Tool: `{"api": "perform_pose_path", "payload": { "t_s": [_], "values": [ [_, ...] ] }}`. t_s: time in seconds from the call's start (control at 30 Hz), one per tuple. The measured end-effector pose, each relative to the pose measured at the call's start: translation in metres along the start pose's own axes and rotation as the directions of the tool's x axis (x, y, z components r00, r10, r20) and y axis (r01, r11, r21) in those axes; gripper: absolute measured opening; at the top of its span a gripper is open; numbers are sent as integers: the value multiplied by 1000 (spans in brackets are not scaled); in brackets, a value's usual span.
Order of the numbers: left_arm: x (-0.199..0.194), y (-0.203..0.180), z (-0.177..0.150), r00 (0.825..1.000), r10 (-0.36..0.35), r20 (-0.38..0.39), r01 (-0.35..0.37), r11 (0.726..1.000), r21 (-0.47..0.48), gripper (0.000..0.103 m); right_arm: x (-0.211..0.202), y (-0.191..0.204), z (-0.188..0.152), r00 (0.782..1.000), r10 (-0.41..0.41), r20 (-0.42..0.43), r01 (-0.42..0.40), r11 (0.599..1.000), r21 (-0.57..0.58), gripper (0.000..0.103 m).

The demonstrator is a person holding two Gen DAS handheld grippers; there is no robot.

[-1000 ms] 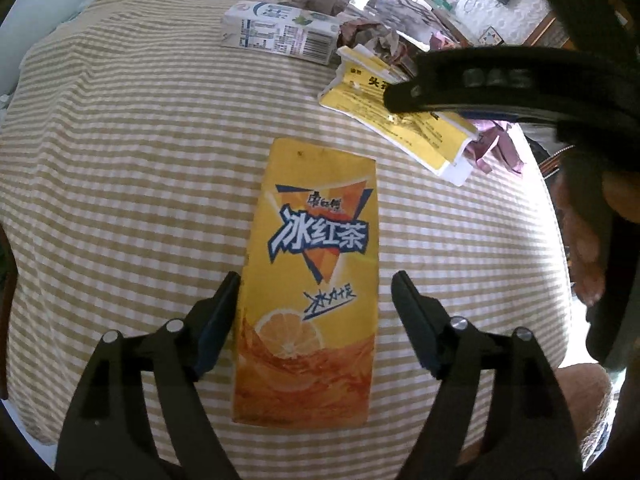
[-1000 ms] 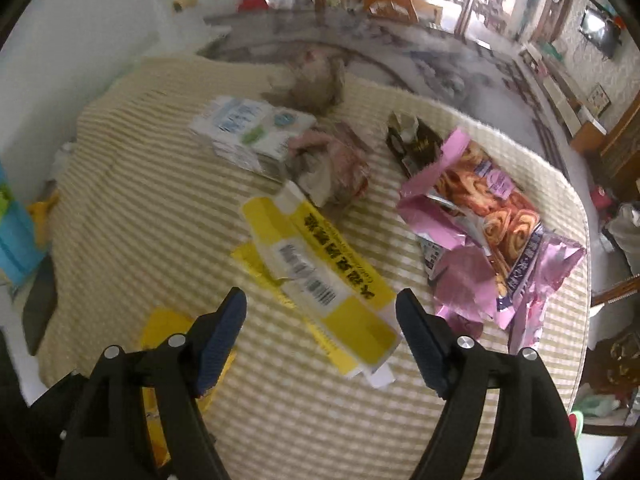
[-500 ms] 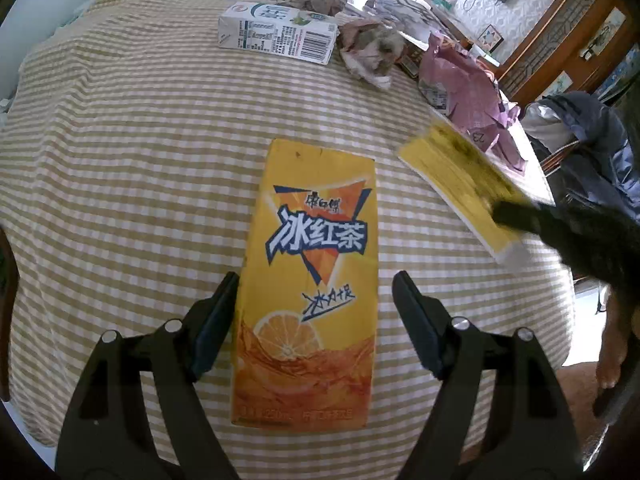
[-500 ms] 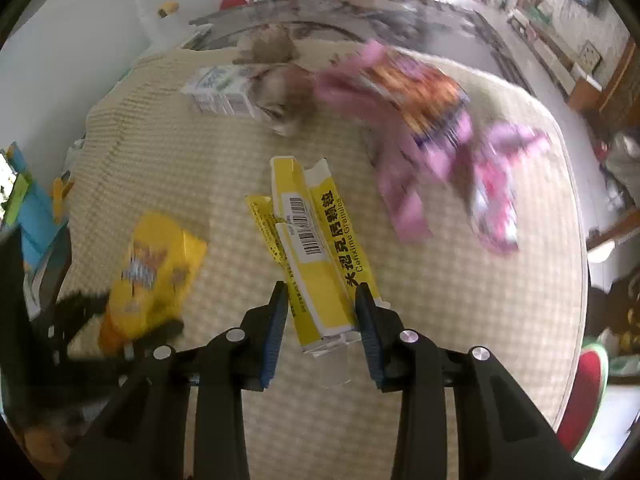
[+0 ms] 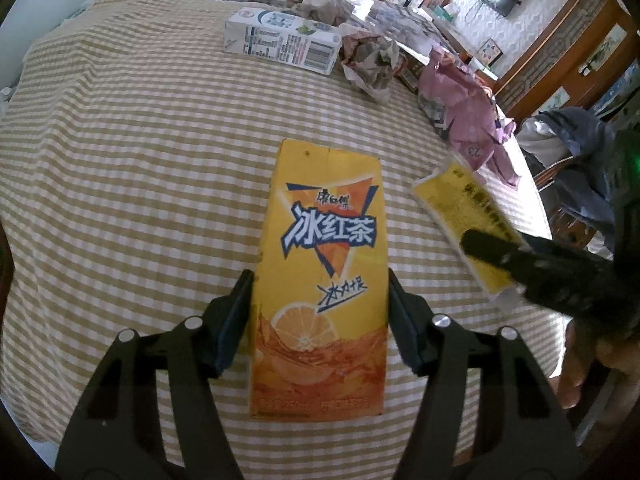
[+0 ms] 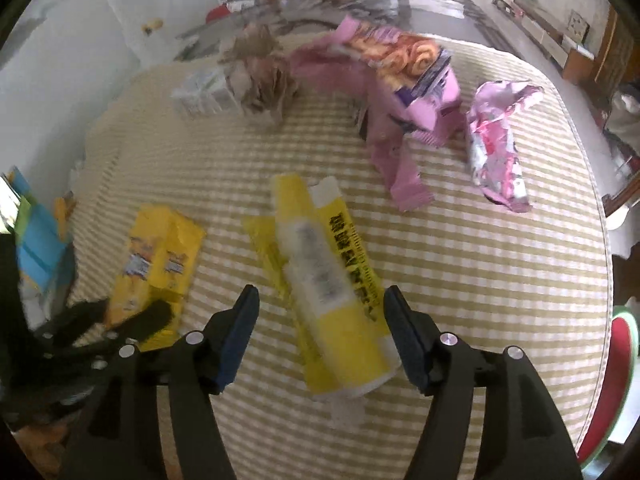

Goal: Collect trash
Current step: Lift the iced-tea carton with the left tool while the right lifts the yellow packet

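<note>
L gripper (image 5: 318,312) straddles the tea carton (image 5: 320,280), lying flat on the checked cloth (image 5: 120,160); jaws closing, pads at or just shy of its long edges, can't tell if they bite yet. R gripper (image 6: 320,328) hangs over the flattened yellow box (image 6: 332,296), jaws opening, gap visible both sides, so nothing held. To do this well: keep L centred across the carton's width, squeeze till the sides give slightly, then lift straight (thin card, will buckle if over-pinched). R should drop lower w/ pads level before closing. Milk box (image 5: 282,42), paper wad (image 5: 370,60) and pink wrapper (image 6: 400,92) wait further back.
</note>
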State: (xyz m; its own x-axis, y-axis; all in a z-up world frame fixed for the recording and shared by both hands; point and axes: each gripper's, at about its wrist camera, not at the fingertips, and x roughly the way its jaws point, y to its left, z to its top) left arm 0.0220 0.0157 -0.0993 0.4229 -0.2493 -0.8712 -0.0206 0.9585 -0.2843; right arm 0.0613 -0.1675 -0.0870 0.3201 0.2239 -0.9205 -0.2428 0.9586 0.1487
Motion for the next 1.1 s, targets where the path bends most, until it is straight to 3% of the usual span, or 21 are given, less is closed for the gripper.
{"api": "perform_pose_path", "payload": {
  "t_s": [0.07,0.17,0.27,0.57,0.87,1.1],
  "values": [
    [-1,1,0,1000,-3,3,3,1000,-5,61,0,6,-1,1000,-26,6,26,999,-38,62],
    [-1,-1,0,1000,-4,3,4,1000,-6,61,-2,10,-1,997,-69,23,70,994,-82,41],
    [-4,-1,0,1000,-4,11,4,1000,-5,61,-2,8,-1,999,-32,22,34,997,-66,28],
    [-16,3,2,998,-11,65,11,1000,-12,61,-27,-9,-14,994,51,96,-56,997,44,26],
    [-18,1,2,997,-7,81,8,1000,-7,61,-42,-5,-30,988,71,137,-80,995,61,26],
    [-36,-6,2,989,6,149,-10,999,30,61,-71,-19,-48,969,81,233,-114,985,131,26]
  ]
}}
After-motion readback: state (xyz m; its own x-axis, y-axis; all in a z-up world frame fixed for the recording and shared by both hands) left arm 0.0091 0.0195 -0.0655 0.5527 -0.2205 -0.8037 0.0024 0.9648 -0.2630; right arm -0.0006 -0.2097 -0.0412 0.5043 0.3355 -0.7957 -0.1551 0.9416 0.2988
